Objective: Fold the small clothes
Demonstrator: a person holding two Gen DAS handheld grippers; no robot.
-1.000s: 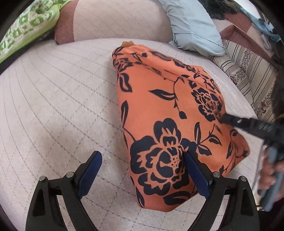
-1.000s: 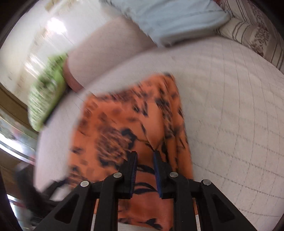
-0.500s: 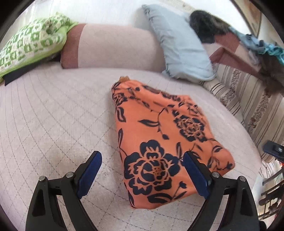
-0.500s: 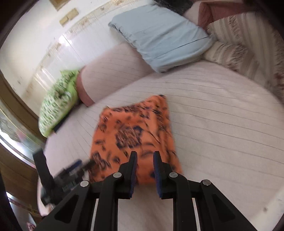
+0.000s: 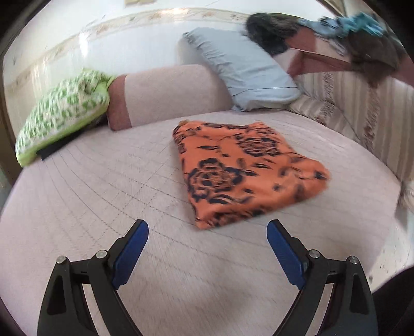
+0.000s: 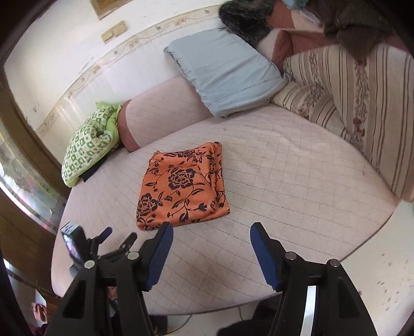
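An orange cloth with black flowers (image 5: 243, 170) lies folded in a flat rectangle on the pink quilted bed (image 5: 90, 186). It also shows in the right wrist view (image 6: 182, 187). My left gripper (image 5: 207, 248) is open and empty, held back from the cloth's near edge. My right gripper (image 6: 211, 249) is open and empty, above the bed's front part, short of the cloth. The left gripper (image 6: 117, 236) shows in the right wrist view at the lower left.
A green patterned pillow (image 5: 62, 116), a pink bolster (image 5: 168, 93) and a light blue pillow (image 5: 245, 69) lie along the wall. A striped cushion (image 6: 362, 108) and dark clothes (image 6: 357, 23) are at the right. The bed's front edge (image 6: 362, 248) drops to the floor.
Both grippers have pulled back from the folded cloth and risen. The right gripper, shut before, has opened. The cloth lies still.
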